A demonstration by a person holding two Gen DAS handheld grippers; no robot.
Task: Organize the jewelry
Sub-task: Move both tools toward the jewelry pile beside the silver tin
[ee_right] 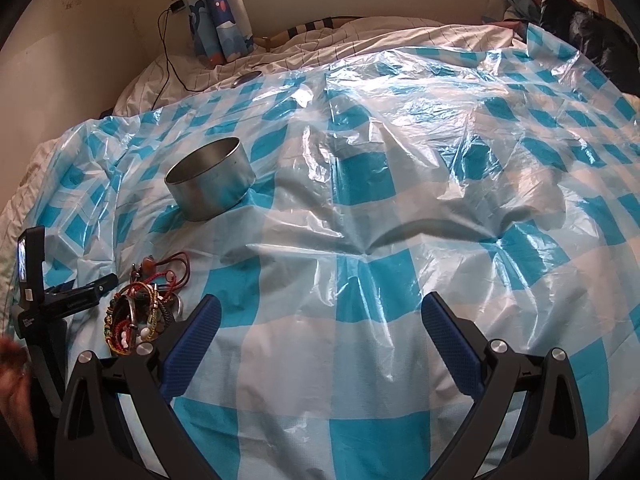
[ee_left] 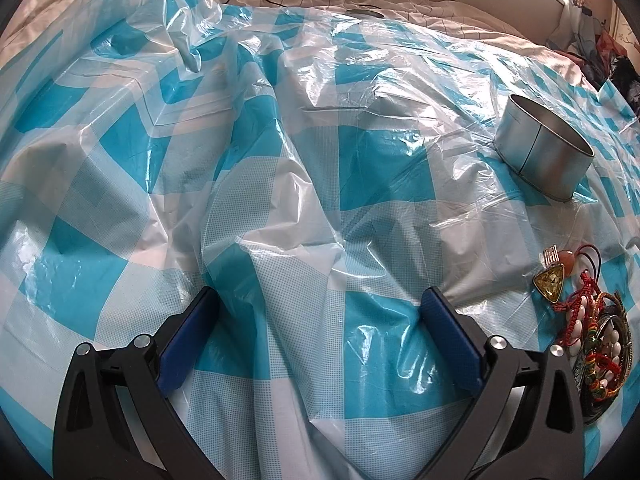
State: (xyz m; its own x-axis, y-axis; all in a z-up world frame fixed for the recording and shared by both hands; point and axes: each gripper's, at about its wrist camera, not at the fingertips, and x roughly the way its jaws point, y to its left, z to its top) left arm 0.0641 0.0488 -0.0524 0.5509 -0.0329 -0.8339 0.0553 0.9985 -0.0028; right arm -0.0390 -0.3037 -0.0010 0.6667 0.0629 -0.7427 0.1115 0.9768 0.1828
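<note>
A heap of red, green and beaded bracelets with a yellow triangular gem pendant (ee_left: pixel 588 320) lies on the blue-and-white checked plastic sheet (ee_left: pixel 280 160) covering the bed, near its front edge. The round silver metal tin (ee_right: pixel 211 178) stands open-topped just beyond, probably to receive them. Left gripper (ee_left: pixel 320 336) and right gripper (ee_right: pixel 320 344) hover with fingers apart, empty. No legible writing shows.

On the plastic sheet (ee_left: pixel 320 168) covering the bed, the tin (ee_left: pixel 544 152) sits at 12 o'clock from the jewelry pile (ee_left: pixel 588 328).
</note>
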